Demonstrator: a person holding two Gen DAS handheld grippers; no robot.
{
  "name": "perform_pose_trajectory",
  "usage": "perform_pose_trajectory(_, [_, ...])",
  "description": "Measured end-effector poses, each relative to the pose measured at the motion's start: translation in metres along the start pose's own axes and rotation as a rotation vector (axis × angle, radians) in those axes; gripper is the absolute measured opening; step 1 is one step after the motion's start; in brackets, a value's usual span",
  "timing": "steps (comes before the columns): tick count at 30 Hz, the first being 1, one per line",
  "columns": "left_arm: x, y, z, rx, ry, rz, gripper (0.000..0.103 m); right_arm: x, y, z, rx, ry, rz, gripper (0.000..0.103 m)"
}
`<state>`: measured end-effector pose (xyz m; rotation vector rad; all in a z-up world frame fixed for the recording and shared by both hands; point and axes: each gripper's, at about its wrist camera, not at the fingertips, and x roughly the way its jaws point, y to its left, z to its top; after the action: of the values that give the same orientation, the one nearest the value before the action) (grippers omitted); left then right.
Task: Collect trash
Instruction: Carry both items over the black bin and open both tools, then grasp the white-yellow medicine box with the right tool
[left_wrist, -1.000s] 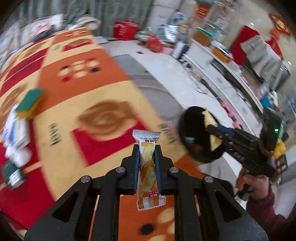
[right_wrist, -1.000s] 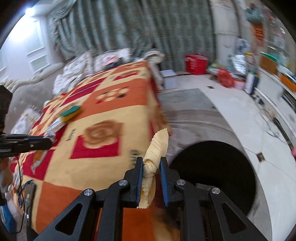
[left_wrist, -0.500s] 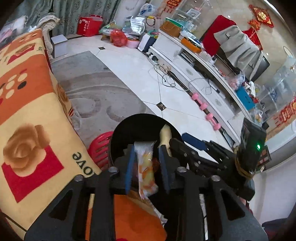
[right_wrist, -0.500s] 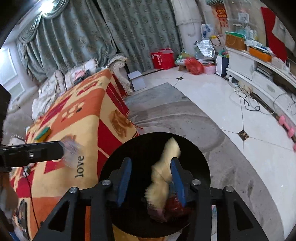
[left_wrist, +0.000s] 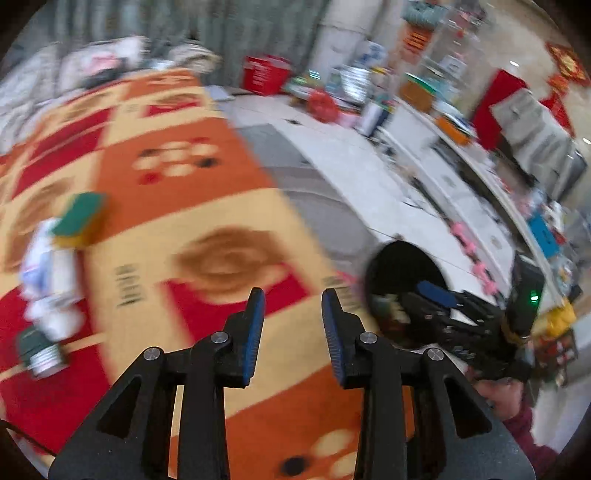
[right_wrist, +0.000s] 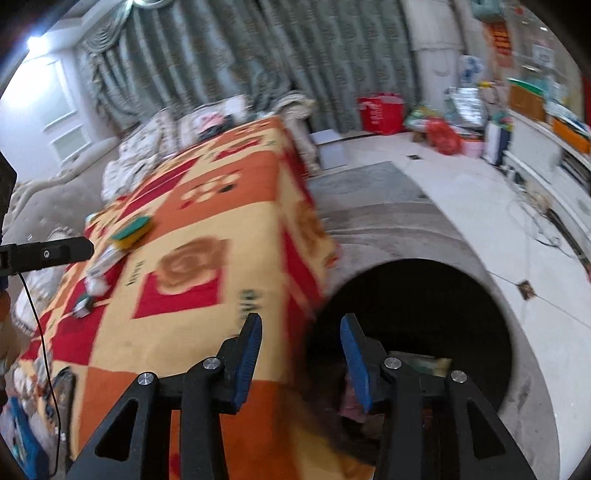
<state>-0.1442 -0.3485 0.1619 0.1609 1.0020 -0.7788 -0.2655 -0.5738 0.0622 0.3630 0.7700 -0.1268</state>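
My left gripper is open and empty above the orange, red and yellow tablecloth. My right gripper is open and empty at the table's right edge, over the rim of the black trash bin. The bin also shows in the left wrist view, with the right gripper in front of it. Wrappers lie in the bin's bottom, blurred. On the cloth to the left lie a green and yellow sponge, white crumpled packaging and a small can.
The sponge and white trash also show in the right wrist view. A red basket and bags stand by the curtains. White cabinets line the right wall. A grey rug covers the floor beside the table.
Both grippers opened and let go of their snack wrappers over the bin. The left gripper then swung back left over the table; the right gripper turned toward the table edge.
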Motion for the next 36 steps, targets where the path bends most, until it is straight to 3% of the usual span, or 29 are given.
perform_pose_trajectory(2, [-0.017, 0.033, -0.011, -0.030, -0.016, 0.066, 0.030, 0.009, 0.026, 0.002, -0.035, 0.016, 0.046, 0.044])
perform_pose_trajectory(5, [-0.040, 0.086, -0.031, -0.101, -0.030, 0.144, 0.031, 0.026, 0.063, 0.004, -0.074, 0.038, 0.109, 0.062])
perform_pose_trajectory(8, [-0.056, 0.140, -0.053, -0.179, -0.044, 0.208, 0.041, 0.043, 0.106, 0.004, -0.128, 0.057, 0.164, 0.063])
perform_pose_trajectory(15, [-0.057, 0.219, -0.091, -0.304, -0.035, 0.266, 0.042, 0.081, 0.190, 0.012, -0.216, 0.110, 0.278, 0.063])
perform_pose_trajectory(25, [-0.021, 0.267, -0.107, -0.339, 0.007, 0.268, 0.042, 0.133, 0.267, 0.032, -0.267, 0.157, 0.335, 0.064])
perform_pose_trajectory(28, [-0.018, 0.278, -0.103, -0.365, -0.009, 0.262, 0.042, 0.151, 0.294, 0.051, -0.298, 0.157, 0.342, 0.070])
perform_pose_trajectory(36, [-0.001, 0.285, -0.099, -0.367, -0.011, 0.195, 0.042, 0.225, 0.345, 0.079, -0.296, 0.298, 0.348, 0.073])
